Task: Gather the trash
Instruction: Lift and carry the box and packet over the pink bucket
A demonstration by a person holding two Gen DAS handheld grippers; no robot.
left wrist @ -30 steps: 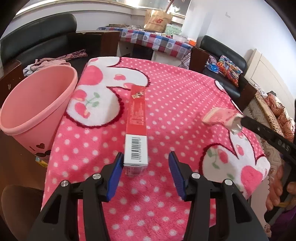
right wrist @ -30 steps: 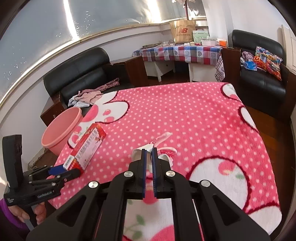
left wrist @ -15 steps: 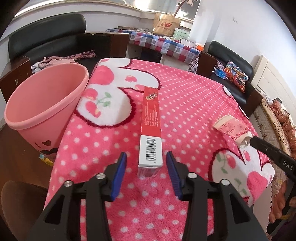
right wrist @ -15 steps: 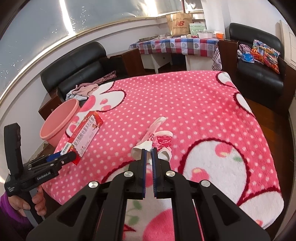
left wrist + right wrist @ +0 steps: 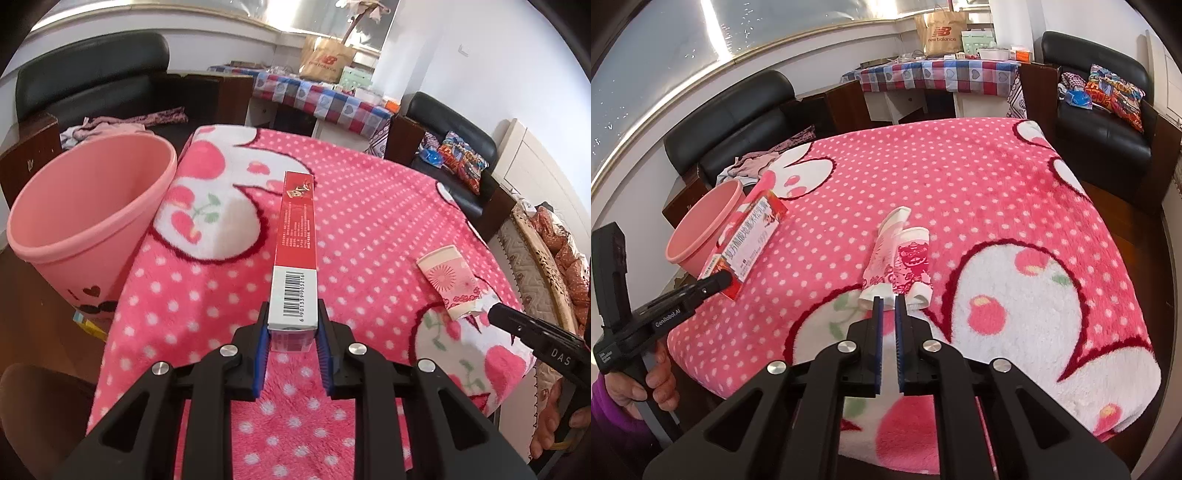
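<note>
Long red-and-white carton [image 5: 295,254], barcode end nearest, raised beside the pink bin [image 5: 88,206]. Flattened pink paper cup [image 5: 899,264] lies farther from the bin, on the blanket.

A red and white carton [image 5: 295,258] is lying on a pink blanket [image 5: 369,206] dotted white with cherry prints, beside a plain pink bin [image 5: 88,206] and pink-patterned paper cups [image 5: 901,266]

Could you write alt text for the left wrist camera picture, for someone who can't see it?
The left tongs have just been closing around the barcode end of a long red and white box lying on a pink polka-dot blanket. A pink bin stands beside the blanket at left. At right, the other tongs reach a flattened pink paper cup.
</note>
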